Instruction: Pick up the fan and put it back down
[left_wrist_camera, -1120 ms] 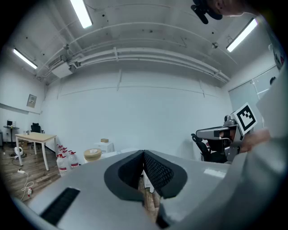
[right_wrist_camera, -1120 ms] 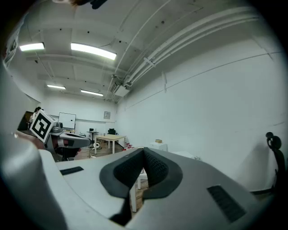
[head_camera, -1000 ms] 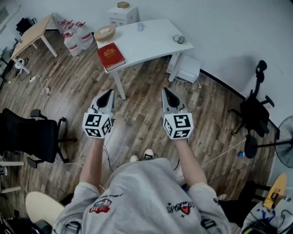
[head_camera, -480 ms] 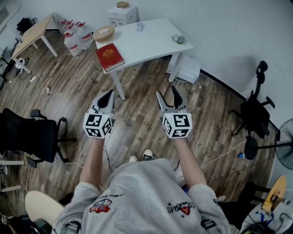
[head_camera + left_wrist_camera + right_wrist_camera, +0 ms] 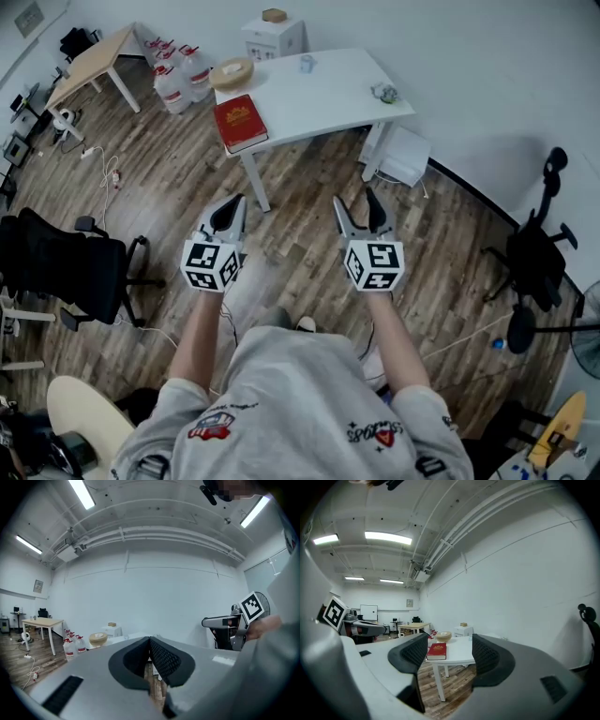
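– White tabletop [image 5: 319, 89] dead ahead, red book [image 5: 240, 123] at its near left corner. Where's the fan?
– Fan [image 5: 591, 339] shows in the head view only: grille cut by the right frame edge, on a floor stand, well apart from both tools. The round shape behind the marker cube [image 5: 253, 607] in the left gripper view may be the fan too, can't tell.
– Tools?
– Left tool [image 5: 231, 210]: jaws together, nothing in them. Right tool [image 5: 356, 201]: jaws wide, just been opening, nothing between the pads. The right gripper view only frames the book and tabletop far off through the gap.
– Room to move?
– Bare wood floor [image 5: 169, 178] from the tools to the tabletop's legs. Office chair [image 5: 61, 267] off to the left. Black chair [image 5: 536, 262] sits between the right tool and the fan.
– Pose?
– Both forearms [image 5: 202, 323] stretched forward. Tools side by side and apart, roughly level, cubes up, pointing at the tabletop.
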Available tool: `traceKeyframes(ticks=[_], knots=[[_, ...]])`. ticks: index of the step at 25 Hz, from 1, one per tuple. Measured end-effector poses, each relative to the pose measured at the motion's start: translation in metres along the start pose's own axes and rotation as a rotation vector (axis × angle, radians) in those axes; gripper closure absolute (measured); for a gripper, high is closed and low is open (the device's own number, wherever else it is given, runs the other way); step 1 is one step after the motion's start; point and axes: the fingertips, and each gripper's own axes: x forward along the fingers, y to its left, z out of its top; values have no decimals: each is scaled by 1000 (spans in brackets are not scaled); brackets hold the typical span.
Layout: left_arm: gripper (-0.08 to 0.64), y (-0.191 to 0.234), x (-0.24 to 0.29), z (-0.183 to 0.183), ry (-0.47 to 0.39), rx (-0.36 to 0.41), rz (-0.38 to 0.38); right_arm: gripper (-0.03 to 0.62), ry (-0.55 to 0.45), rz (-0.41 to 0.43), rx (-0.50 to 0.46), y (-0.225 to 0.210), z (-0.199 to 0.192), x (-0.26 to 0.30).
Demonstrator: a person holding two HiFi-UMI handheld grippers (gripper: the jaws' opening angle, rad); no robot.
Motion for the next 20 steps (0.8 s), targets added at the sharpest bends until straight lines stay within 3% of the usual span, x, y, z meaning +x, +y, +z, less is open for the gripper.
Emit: traceKeyframes(ticks=[12, 20], knots=[[555, 20, 63, 0, -11, -19, 9, 308, 3, 0, -5, -40, 4, 55], [555, 78, 165, -1, -19, -45, 3, 308, 28, -16, -12, -78, 2, 157]])
